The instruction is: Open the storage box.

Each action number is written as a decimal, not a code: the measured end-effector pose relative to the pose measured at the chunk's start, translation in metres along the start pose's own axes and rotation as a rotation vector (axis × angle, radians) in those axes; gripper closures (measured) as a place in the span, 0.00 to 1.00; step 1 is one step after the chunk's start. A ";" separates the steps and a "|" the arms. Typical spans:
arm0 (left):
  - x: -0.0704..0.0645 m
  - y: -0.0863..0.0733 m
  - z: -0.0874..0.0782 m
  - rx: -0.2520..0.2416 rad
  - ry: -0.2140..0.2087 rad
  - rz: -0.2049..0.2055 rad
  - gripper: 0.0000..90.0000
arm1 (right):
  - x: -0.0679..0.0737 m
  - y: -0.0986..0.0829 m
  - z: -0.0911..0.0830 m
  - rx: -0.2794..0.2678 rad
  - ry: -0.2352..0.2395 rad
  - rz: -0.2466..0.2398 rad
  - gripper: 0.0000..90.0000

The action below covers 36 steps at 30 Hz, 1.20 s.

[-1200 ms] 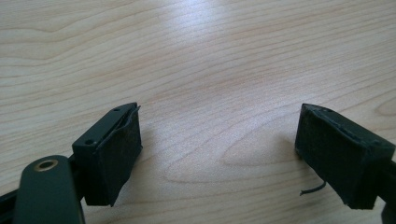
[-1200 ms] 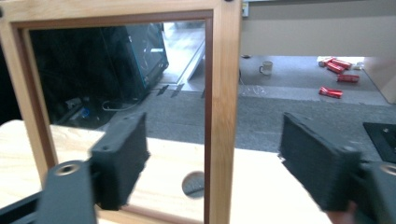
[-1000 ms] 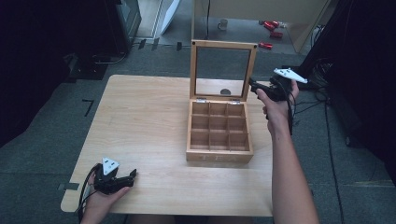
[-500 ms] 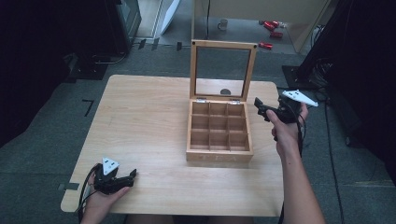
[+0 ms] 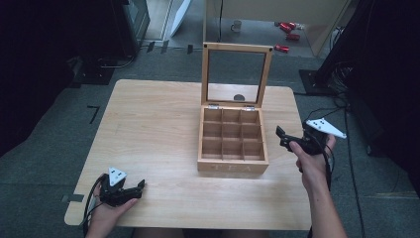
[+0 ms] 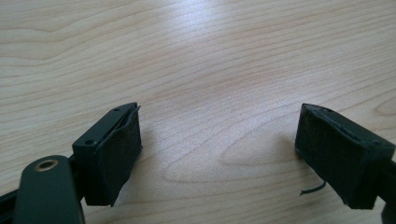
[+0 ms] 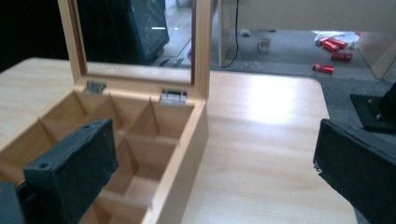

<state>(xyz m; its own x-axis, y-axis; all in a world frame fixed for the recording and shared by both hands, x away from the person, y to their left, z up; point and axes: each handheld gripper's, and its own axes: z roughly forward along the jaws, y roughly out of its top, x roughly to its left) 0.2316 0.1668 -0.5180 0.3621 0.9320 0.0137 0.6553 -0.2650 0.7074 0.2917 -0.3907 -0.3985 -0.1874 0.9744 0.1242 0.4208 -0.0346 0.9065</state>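
Note:
A wooden tea box with empty compartments stands mid-table, its glass-paned lid upright and open. My right gripper hovers just right of the box, near its front half, open and holding nothing. In the right gripper view the box lies left of centre behind the left jaw, the lid frame rises above it, and the gripper has its jaws wide apart. My left gripper rests at the table's near left corner, open over bare wood.
The light wood table has bare room left of the box and a narrow strip to its right. Red items and a cup lie on the floor behind. Cables and dark equipment stand to the right.
My right gripper has moved from beside the lid down and toward the person, now beside the box's front right. The left gripper has stayed put.

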 end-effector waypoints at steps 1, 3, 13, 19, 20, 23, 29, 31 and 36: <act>0.000 0.000 0.000 0.000 0.000 0.000 0.17 | 0.000 -0.005 -0.002 0.007 -0.001 0.002 0.00; 0.000 0.000 0.000 0.000 0.000 0.000 0.17 | -0.001 -0.015 -0.008 0.018 -0.002 0.002 0.00; 0.000 0.000 0.000 0.000 0.000 0.000 0.17 | -0.005 -0.058 -0.031 0.039 -0.007 0.023 0.00; 0.000 0.000 0.000 0.000 0.000 0.000 0.17 | -0.009 -0.082 -0.044 0.050 -0.011 0.036 0.00; 0.000 0.000 0.000 0.000 0.000 0.000 0.17 | -0.010 -0.086 -0.045 0.055 -0.013 0.032 0.00; 0.000 0.000 0.000 0.000 0.000 0.000 0.17 | -0.012 -0.098 -0.049 0.065 -0.018 0.039 0.00; 0.000 0.000 0.000 0.000 0.000 0.000 0.17 | -0.016 -0.117 -0.051 0.099 -0.034 0.021 0.00; 0.000 0.000 0.000 -0.002 0.000 -0.002 0.17 | -0.017 -0.122 -0.052 0.108 -0.037 0.011 0.00; 0.000 0.000 0.000 -0.002 0.000 -0.002 0.17 | -0.019 -0.136 -0.053 0.131 -0.033 0.023 0.00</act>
<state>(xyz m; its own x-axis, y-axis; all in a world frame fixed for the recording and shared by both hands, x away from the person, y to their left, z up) 0.2315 0.1664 -0.5181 0.3606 0.9326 0.0118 0.6550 -0.2623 0.7087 0.1906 -0.4159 -0.5028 -0.1480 0.9806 0.1287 0.5375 -0.0295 0.8428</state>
